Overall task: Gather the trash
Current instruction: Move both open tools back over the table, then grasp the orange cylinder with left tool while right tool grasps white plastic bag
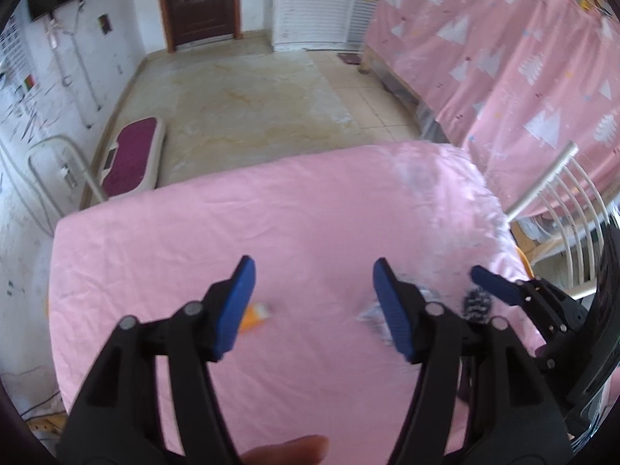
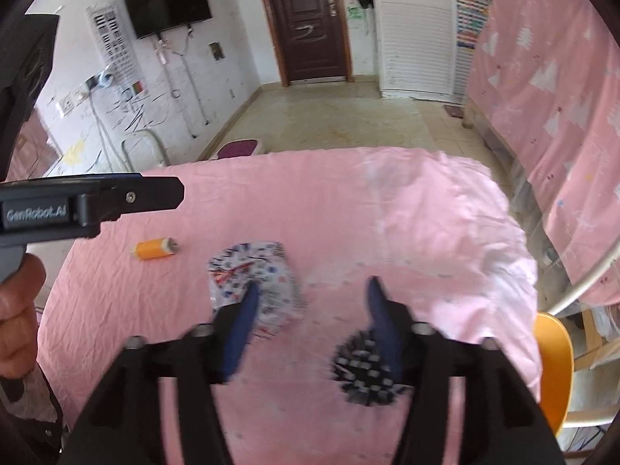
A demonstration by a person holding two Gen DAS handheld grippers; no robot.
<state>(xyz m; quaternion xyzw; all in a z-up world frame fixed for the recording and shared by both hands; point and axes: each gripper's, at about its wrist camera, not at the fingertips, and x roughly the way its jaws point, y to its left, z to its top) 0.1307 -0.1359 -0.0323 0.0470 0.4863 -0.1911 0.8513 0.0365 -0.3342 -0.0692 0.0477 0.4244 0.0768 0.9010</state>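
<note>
Trash lay on the pink table (image 2: 387,201): orange tube (image 2: 155,249), printed wrapper (image 2: 267,267), black-and-white scrap (image 2: 360,372). Both grippers' fingers spread, holding nothing; right gripper (image 2: 310,310) risked dragging cloth, missing the flat wrapper.

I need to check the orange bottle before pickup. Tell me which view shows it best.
The right wrist view: the orange bottle lies in full sight on the pink sheet, sharp, cap end visible. In the left wrist view it is blurred and half hidden behind the left gripper.
</note>
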